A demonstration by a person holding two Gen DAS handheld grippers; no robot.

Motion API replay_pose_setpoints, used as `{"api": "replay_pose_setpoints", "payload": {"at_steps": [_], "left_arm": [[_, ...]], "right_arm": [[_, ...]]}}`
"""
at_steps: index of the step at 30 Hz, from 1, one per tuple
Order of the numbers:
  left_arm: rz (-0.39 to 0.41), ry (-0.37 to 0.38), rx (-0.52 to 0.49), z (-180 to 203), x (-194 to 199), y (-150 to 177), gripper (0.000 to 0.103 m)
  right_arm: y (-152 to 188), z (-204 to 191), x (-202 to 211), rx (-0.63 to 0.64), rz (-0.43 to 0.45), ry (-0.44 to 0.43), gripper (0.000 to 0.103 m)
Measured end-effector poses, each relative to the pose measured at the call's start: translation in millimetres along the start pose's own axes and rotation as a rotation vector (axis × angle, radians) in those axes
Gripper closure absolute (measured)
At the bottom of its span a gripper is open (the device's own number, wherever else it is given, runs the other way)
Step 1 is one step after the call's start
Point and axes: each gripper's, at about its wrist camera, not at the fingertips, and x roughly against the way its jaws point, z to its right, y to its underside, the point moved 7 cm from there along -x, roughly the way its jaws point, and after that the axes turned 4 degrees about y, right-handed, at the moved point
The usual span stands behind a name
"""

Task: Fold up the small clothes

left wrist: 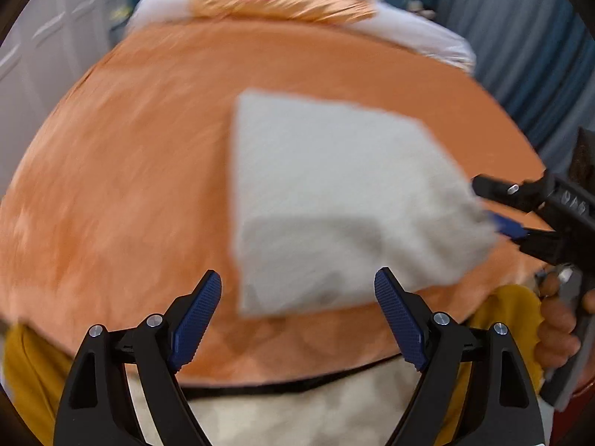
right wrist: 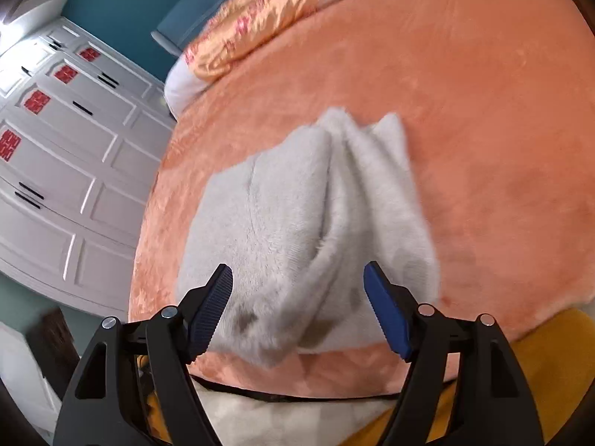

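No legible writing anywhere; red square decals on the white wardrobe doors point(right wrist: 70, 171) are too blurred to read.

Surface: orange plush bedspread point(right wrist: 483, 130) over a bed, with a white pillow point(left wrist: 416, 33) and an orange patterned cushion point(right wrist: 260, 18) at the far end. Teal wall point(right wrist: 122, 3) behind; blue curtain point(left wrist: 528, 55) to one side.

Grey fleece garment point(left wrist: 334, 193) lies partly folded near the bed's close edge.

Left gripper point(left wrist: 297, 312): jaws spread wide, nothing between them, short of the garment's near edge.

Right gripper point(right wrist: 297, 304): jaws wide, a garment corner between the pads, not pinched.
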Motion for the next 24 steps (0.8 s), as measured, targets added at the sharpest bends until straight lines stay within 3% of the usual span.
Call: {"api": "replay_pose_setpoints", "payload": {"at_steps": [3, 4, 5, 7, 9, 11, 13, 15, 19, 22, 24], "left_arm": [[-0.027, -0.005, 0.08, -23, -8, 10, 0.021], [-0.037, -0.013, 0.089, -27, -9, 11, 0.021], [-0.04, -0.014, 0.094, -31, -6, 12, 0.022], [-0.012, 0.012, 0.11, -28, 6, 5, 0.022], [0.052, 0.052, 0.116, -18, 25, -9, 0.022], [0.097, 0.072, 0.11, -13, 38, -18, 0.022], [0.129, 0.083, 0.103, -8, 45, -29, 0.022], [0.117, 0.069, 0.091, -4, 35, -37, 0.022], [0.021, 0.001, 0.045, 1, -12, -32, 0.023], [-0.043, -0.089, -0.003, 2, -42, -23, 0.025], [-0.057, -0.096, 0.017, -2, -46, -21, 0.025]], "right_arm": [[1, -9, -27, 0.011, -0.065, 0.036, 0.032], [2, -12, -33, 0.023, -0.077, 0.051, 0.044], [0, -19, -39, 0.056, -0.089, 0.068, 0.067], [-8, -31, -36, 0.127, -0.052, 0.109, 0.088], [-24, -60, -3, 0.202, 0.061, 0.022, 0.089], [-40, -80, 41, 0.231, 0.184, -0.136, 0.09], [-47, -78, 60, 0.226, 0.241, -0.18, 0.09], [-53, -49, 51, 0.202, 0.229, -0.113, 0.09], [-31, 54, -43, 0.046, -0.066, 0.116, 0.088], [-30, 56, -26, 0.002, -0.014, 0.058, 0.083], [-35, 50, -6, 0.026, 0.039, 0.104, 0.081]]}}
